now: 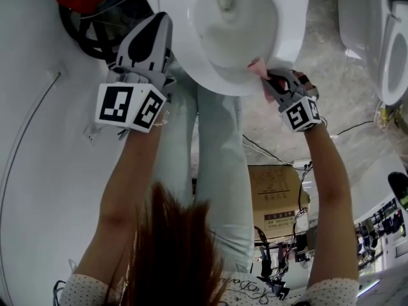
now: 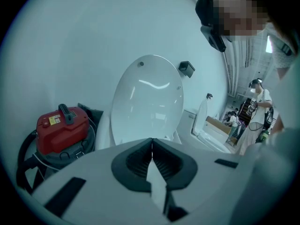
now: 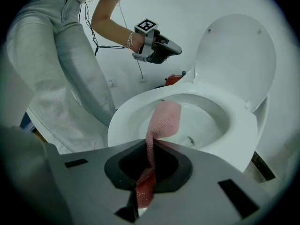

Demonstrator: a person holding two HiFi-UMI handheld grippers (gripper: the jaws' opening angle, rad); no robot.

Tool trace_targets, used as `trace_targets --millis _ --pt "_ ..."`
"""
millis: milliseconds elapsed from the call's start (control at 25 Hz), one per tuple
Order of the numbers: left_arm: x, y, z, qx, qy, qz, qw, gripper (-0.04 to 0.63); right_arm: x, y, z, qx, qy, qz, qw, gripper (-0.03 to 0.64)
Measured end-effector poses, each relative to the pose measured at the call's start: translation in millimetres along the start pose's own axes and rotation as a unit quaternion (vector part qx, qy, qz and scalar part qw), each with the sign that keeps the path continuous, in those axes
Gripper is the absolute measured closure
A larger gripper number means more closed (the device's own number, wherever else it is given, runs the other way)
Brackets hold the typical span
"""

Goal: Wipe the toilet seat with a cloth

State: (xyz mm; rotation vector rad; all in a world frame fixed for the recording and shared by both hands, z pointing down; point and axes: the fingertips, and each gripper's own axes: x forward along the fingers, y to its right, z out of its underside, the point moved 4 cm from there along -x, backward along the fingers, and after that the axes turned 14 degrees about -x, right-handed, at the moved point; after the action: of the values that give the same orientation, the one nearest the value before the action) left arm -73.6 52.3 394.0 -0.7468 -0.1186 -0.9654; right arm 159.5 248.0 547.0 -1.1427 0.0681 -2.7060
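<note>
your right gripper (image 3: 151, 144) clenched the pink cloth (image 3: 165, 118), which hung over the toilet bowl (image 3: 206, 121) mid-frame; left gripper (image 2: 151, 142) was pinched shut, empty.

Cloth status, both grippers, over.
Right gripper shut on cloth, cloth at seat's near rim. Left gripper shut, empty, held aside. Lid up, nothing blocking.
</note>
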Motion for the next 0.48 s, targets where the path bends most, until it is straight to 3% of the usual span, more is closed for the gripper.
trace_targets --millis 320,480 --pt "-4 -7 -4 0.001 0.000 -0.001 1.0000 0.591 5 -12 -11 0.046 -0.020 0.050 0.998 0.594" --pt "-7 -9 -5 0.001 0.001 -0.001 1.0000 0.591 12 -25 -19 0.077 -0.021 0.053 0.995 0.594"
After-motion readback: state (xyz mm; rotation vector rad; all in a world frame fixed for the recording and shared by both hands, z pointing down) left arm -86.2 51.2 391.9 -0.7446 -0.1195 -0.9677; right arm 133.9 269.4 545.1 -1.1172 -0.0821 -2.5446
